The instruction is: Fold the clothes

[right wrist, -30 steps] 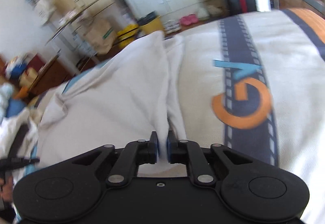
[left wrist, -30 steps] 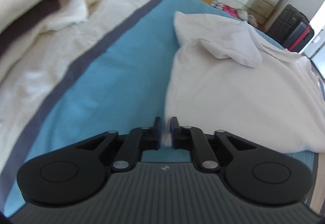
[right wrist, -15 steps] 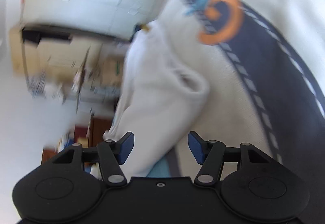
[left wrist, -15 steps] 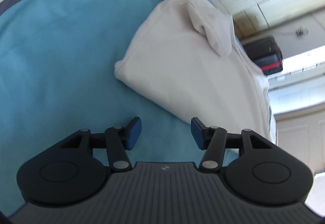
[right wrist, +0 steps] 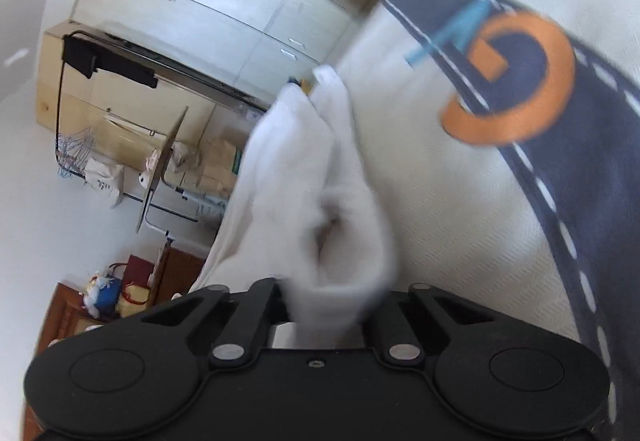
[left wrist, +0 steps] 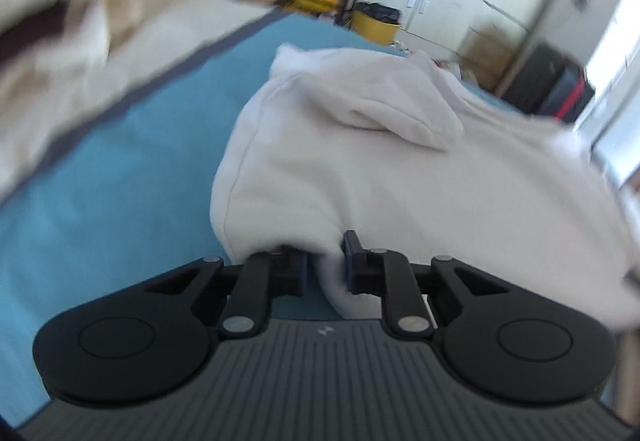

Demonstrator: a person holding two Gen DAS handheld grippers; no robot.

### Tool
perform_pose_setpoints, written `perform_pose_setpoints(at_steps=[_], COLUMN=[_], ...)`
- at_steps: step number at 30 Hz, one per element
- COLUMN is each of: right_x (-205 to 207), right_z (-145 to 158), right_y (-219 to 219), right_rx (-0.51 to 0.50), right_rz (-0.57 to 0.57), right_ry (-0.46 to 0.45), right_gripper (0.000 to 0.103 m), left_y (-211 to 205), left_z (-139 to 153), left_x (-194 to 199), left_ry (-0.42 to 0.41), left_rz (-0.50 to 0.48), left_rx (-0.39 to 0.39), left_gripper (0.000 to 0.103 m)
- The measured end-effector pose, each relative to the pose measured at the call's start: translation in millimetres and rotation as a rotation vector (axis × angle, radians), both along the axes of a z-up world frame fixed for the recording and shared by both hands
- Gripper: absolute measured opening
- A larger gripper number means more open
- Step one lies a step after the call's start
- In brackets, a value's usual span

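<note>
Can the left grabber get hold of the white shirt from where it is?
Yes, it looks so. The left gripper already has a bunched edge of the white shirt sitting between its two fingers, with nothing else in the way. How tightly they pinch it is hard to tell through the blur.

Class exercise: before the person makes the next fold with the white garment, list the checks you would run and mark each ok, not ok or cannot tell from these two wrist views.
1. Left gripper has cloth: ok, a fold of the white garment sits between its fingers.
2. Right gripper has cloth: ok, garment bunched between its fingers.
3. Grip firmness on either side: cannot tell, cloth hides the pads.
4. Garment lies flat: not ok, a loose flap stands up.
5. Landing space: ok, bare blue sheet beside the garment.
</note>
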State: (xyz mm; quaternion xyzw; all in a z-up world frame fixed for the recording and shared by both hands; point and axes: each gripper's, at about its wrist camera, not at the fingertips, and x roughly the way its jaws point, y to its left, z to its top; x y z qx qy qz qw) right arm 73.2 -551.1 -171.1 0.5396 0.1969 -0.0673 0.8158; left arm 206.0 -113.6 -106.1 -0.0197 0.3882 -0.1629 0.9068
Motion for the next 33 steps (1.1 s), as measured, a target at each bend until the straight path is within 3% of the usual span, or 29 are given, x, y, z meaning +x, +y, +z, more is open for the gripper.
perform_pose_setpoints(at_steps=[3,7,10,12,15,19,21,24,27,30,32,33], right_x=[-9.0,-16.5,-27.7,-37.8,-66.5,-108.4,-126.5,-143.8,-149.9,-150.4,-150.6,-151.0], right_z=[8.4,35.4,54.6,71.8,85.8,86.9,83.5,76.7,86.6,91.6,86.4,84.7], right_y=[6.7,22.9,31.7,42.7,63.1,100.3,123.2,142.1,146.2,150.7,151.8,150.9], right_rx=[0.031,-0.042,-0.074,-0.154,-0.222,-0.281,-0.356,-0.380,-0.437,-0.493,-0.486,-0.483], right_rz=[-0.014,0.006,0.037,0.072,0.114,0.154,0.158,0.144,0.128,0.135,0.136,0.130], right_ry=[-0.016,-0.037,-0.002,0.059,0.153,0.290,0.334,0.345,0.330,0.376,0.454,0.499], right_gripper=[0.008,0.008,0.008,0.008,0.008,0.008,0.008,0.008,0.007,0.006,0.014,0.028], left_y=[-9.9,-0.5,21.4,38.3,55.7,65.2,59.6,54.6,61.2,72.0,78.3,81.4], left_z=[10.0,28.2,45.7,55.6,60.9,56.8,57.8,59.9,62.9,67.1,72.7,75.6], left_x=[-13.3,-20.4,-29.3,-41.3,-60.8,-94.4,-107.2,-120.0,-120.5,-117.4,-116.5,-116.0], left_ry=[-0.075,-0.101,-0.044,0.006,0.094,0.137,0.114,0.060,0.072,0.091,0.078,0.071], left_rz=[-0.029,-0.021,0.011,0.020,0.034,0.025,0.018,0.003,0.014,0.037,0.039,0.040], left_rx=[0.084,0.091,0.010,-0.034,-0.032,0.043,0.141,0.232,0.220,0.190,0.168,0.156], left_gripper=[0.010,0.009,0.008,0.008,0.008,0.009,0.009,0.009,0.009,0.010,0.010,0.010])
